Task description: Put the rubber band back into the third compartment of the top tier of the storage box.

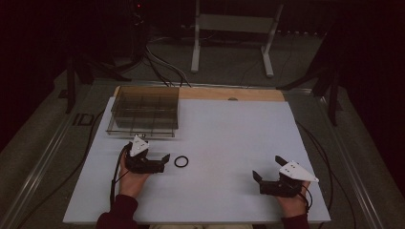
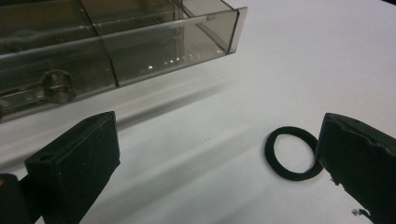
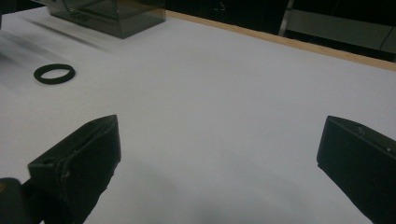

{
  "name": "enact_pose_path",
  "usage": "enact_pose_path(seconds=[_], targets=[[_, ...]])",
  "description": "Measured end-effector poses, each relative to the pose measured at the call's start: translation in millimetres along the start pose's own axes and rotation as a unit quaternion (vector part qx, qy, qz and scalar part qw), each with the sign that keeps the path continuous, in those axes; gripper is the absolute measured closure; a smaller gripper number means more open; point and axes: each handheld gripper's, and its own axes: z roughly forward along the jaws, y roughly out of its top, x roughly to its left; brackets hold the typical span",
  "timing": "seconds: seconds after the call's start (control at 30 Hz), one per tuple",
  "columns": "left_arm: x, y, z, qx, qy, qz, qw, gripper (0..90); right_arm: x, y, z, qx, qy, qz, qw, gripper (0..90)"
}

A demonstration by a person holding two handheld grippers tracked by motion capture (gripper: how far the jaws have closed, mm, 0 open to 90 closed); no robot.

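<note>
A black ring [image 1: 181,161] is seen flat on the white tabletop [image 1: 224,133], just right of the gaping left hand-held gripper [image 1: 157,163]; the right hand-held gripper [image 1: 267,172], likewise gaping and empty, is held well apart.

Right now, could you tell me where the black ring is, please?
In the high view, the black ring lies flat on the white table, left of centre, just beside the open left gripper and in front of the clear box.

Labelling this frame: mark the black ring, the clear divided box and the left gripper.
black ring [image 2: 280,164], left gripper view, on its near-left band.
clear divided box [image 1: 143,128], high view, on its front wall.
left gripper [image 1: 162,162], high view, between its fingertips.
</note>
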Motion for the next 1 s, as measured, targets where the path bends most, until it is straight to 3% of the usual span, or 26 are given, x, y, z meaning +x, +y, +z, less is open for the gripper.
enact_pose_path(seconds=[0.57,1.0], targets=[[-3.5,-1.0,14.0,0.018,-0.006,-0.005,0.9998,0.9,0.8,-0.1,0.9,0.001,0.002,-0.001,1.0,0.2],[-14.5,3.3,30.4,0.042,-0.011,0.006,0.999,3.9,0.5,0.0,0.1,0.0,0.001,0.0,1.0,0.2]])
